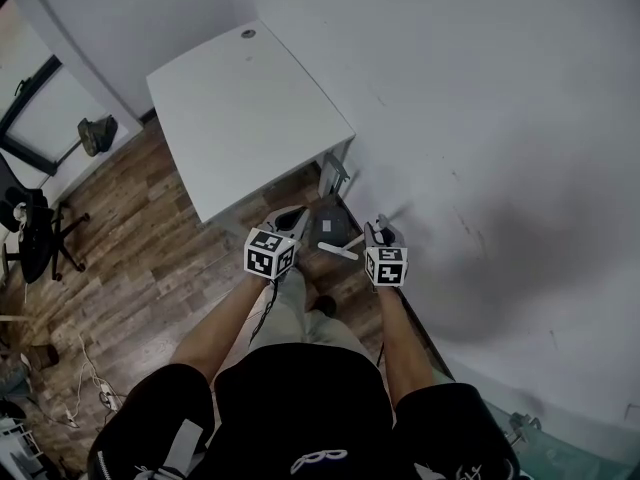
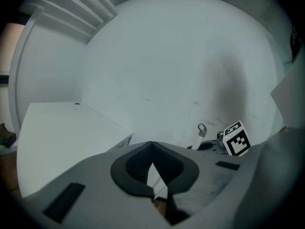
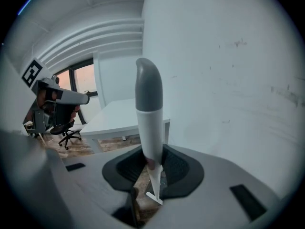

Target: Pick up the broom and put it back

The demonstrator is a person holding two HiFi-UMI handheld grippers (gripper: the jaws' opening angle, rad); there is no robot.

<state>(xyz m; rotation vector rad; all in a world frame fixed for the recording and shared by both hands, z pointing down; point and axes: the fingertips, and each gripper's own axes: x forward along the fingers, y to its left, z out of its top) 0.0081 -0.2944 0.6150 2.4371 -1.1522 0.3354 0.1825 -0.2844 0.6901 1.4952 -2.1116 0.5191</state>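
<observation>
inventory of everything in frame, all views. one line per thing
broom handle: 1, white with grey end, upright between the right gripper jaws
thin white piece: 1, white, between the left gripper jaws; can't tell what it is
dark grey piece: 1, between the two grippers, maybe the broom head
desk: 1, white, upper left, by the wall
office chair: 1, black, left edge
cables: several, pale, floor at lower left
floor: brown wood
wall: white, right
left gripper: 1, grey, closed on the white piece
right gripper: 1, grey, closed on the handle
forearms: 2, bare, lower centre
</observation>
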